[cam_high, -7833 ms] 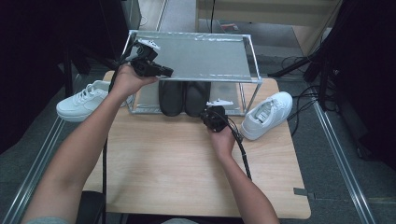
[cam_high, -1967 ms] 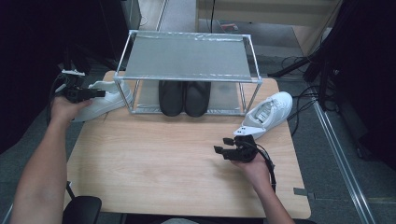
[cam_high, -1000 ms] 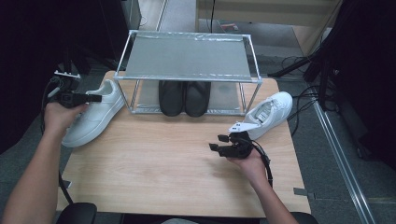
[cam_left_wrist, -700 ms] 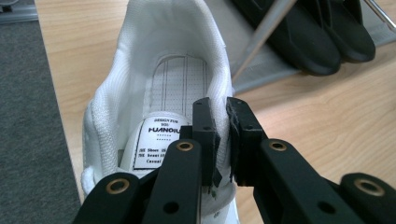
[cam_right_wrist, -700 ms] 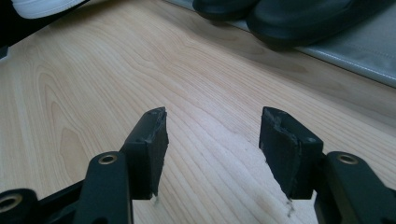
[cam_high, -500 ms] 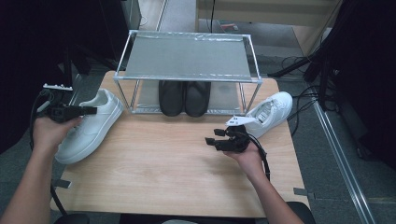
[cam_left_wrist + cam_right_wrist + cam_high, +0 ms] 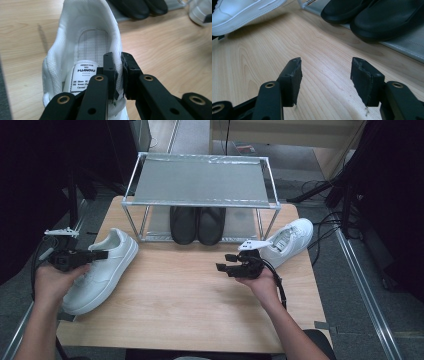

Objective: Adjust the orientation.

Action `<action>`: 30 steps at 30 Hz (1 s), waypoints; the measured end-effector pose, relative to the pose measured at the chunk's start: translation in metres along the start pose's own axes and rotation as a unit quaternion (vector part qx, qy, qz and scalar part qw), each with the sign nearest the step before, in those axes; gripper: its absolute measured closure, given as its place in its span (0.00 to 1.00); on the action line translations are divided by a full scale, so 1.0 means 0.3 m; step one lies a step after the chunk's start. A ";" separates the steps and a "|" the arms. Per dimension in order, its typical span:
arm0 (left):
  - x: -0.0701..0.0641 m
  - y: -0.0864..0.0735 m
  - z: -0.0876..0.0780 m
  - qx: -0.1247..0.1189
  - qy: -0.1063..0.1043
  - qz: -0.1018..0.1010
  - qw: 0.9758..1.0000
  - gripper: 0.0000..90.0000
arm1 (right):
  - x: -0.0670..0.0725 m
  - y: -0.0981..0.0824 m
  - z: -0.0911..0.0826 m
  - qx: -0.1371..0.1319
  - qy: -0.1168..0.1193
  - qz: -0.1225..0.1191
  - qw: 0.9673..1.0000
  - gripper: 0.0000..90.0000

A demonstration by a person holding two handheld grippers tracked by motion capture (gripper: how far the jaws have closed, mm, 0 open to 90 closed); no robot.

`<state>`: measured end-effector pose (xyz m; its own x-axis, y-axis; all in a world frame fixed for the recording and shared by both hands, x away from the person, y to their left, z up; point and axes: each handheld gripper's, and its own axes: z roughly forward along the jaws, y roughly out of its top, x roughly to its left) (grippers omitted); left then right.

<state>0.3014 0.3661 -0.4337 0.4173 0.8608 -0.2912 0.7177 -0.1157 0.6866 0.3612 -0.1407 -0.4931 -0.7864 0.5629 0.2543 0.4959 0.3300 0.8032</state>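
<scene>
Item 1. Left gripper, carried in the person's left hand at the left edge of the tabletop. Its fingers are seen nearly closed in the left gripper view, clamped on the heel collar of a white sneaker; one finger is placed inside the shoe opening, the other outside the collar wall. A printed label on the insole is seen just beside the inner finger.

Item 2. White sneaker, held as above. It is found along the left edge of the tabletop, toe towards the near left corner, heel towards the rack. Whether its sole rests fully on the wood cannot be told.

Item 3. Right gripper, carried in the right hand right of the tabletop's middle. Its fingers are held wide apart in the right gripper view; nothing is gripped, and bare wood is seen between them.

Item 4. Second white sneaker, set near the right edge of the tabletop, just beyond the right gripper and apart from it, toe towards the far right corner.

Item 5. Metal rack, placed along the far edge of the tabletop. Its upper shelf is a perforated sheet.

Item 6. Pair of black shoes, stored side by side on the rack's lower level, toes towards the near side.
</scene>
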 end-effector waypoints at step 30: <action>-0.394 0.141 0.243 0.049 -0.106 0.120 0.986 0.93 | 0.011 -0.007 -0.021 -0.001 -0.003 -0.001 1.000 0.48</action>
<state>0.3230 0.2234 -0.4187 0.6806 0.6818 -0.2681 0.6305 -0.3588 0.6883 0.3552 -0.1443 -0.4907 -0.7854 0.5664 0.2497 0.4935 0.3295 0.8049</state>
